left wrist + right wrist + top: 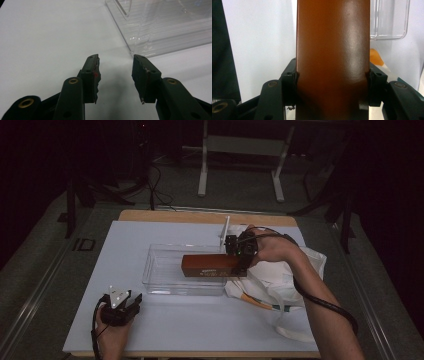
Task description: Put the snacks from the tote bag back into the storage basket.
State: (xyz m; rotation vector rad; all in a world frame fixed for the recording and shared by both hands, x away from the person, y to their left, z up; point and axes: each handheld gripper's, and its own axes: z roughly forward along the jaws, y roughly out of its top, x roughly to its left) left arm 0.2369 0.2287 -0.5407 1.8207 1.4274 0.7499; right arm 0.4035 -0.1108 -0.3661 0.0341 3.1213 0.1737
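step: right gripper (243, 265) clamps brown box (210, 266) over clear bin (165, 287) (from white bag (292, 280)) | left gripper (115, 75) gapes, holding 0 items | next: lower, release

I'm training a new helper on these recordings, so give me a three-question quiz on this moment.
1. True or false: the right hand-held gripper is shut on the brown box.
2. Which thing lies under the person's right forearm? A) white cloth bag B) metal pan C) book
3. The left hand-held gripper has open jaws with ____ between them.

Key:
1. True. The jaws press on both sides of the box, which is over the clear plastic bin.
2. A, the white cloth bag.
3. Nothing. It rests low over the white table, near the bin's corner.
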